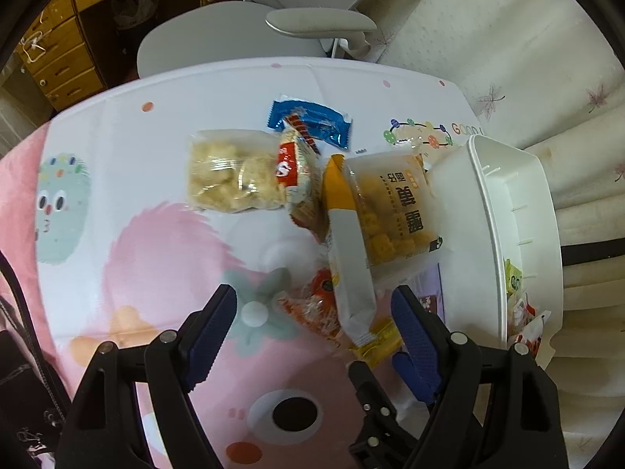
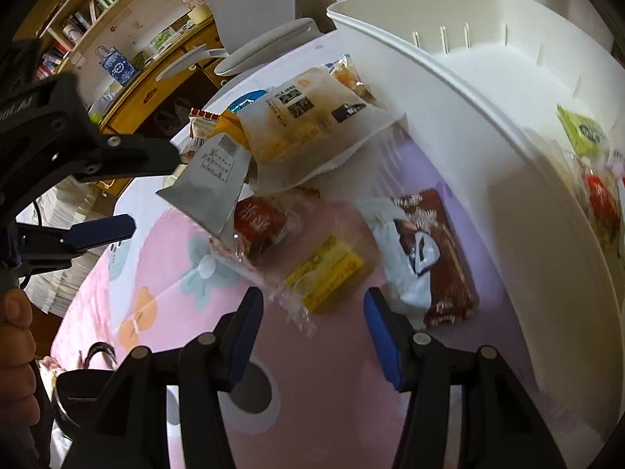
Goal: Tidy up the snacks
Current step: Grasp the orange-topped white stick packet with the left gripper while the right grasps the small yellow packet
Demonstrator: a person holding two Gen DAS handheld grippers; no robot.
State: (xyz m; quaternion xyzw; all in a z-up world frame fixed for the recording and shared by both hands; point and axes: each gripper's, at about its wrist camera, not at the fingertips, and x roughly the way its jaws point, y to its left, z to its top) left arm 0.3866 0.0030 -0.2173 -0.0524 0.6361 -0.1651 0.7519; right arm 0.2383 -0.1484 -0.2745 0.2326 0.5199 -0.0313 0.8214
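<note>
Snack packets lie in a heap on a pink cartoon cloth. My left gripper (image 1: 314, 297) is open and hangs over a red-orange packet (image 1: 318, 306), with a long white and yellow pack (image 1: 351, 269) leaning between its fingers. My right gripper (image 2: 312, 299) is open too, and a small yellow packet (image 2: 326, 269) lies just ahead of its tips, untouched. A brown packet (image 2: 433, 254) lies to the right of it. A big clear bag of yellow snacks (image 1: 394, 211) leans on the white basket (image 1: 519, 203), which holds several packets.
A clear bag of pale crackers (image 1: 230, 172), a red and white packet (image 1: 295, 179) and a blue packet (image 1: 312, 121) lie farther back. A grey chair (image 1: 218, 39) stands behind the table. In the right wrist view the left gripper (image 2: 154, 193) reaches in from the left, above a hand (image 2: 15, 332).
</note>
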